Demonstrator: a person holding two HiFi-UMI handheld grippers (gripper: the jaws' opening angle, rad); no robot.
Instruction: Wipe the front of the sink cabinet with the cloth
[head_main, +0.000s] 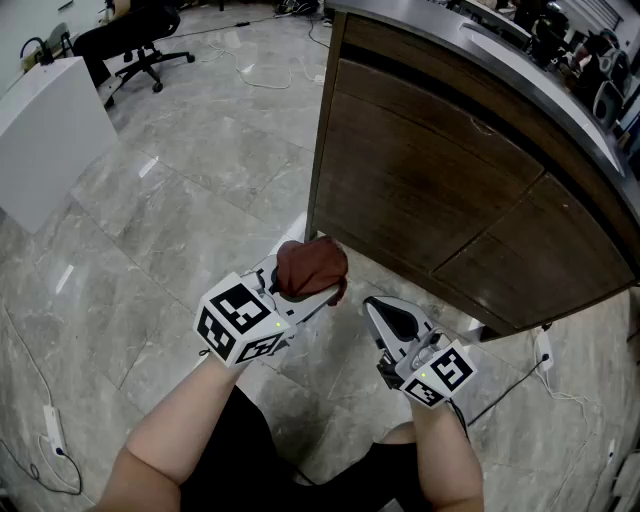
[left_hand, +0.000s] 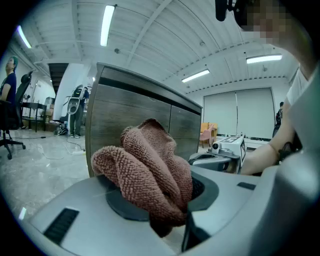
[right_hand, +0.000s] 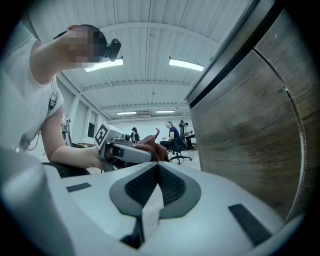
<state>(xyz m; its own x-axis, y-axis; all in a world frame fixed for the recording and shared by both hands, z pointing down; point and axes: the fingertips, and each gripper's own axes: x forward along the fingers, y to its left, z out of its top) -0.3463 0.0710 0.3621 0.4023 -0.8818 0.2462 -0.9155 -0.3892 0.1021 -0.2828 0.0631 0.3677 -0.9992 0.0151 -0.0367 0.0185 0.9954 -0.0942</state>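
Head view puts the cloth (head_main: 312, 266) just below the centre of the frame, bunched into a reddish-brown wad in my left gripper (head_main: 296, 298). It sits near the lower left corner of the sink cabinet (head_main: 420, 180), whose dark wood front fills the upper right, and I judge it is not yet touching the wood. Below both grippers is grey marble floor (head_main: 180, 200).

In the left gripper view the jaws are pinched onto the middle of the cloth (left_hand: 150, 170), with looped terry folds bulging up and forward past the pads. The right gripper (head_main: 385, 318), right of centre in the lower half, has its jaws brought together with nothing between them, as the right gripper view confirms, with the cabinet panel (right_hand: 250, 130) rising close on the right of that frame.

The cloth looks light, soft and limp, so it should squash flat against the doors and not scratch them. The risk I see is drag: a rough pile on wood can tug the wad out of a shallow pinch. I would grip deep in the bunched centre and leave the loose bulge forward as the wiping face, pressing gently.
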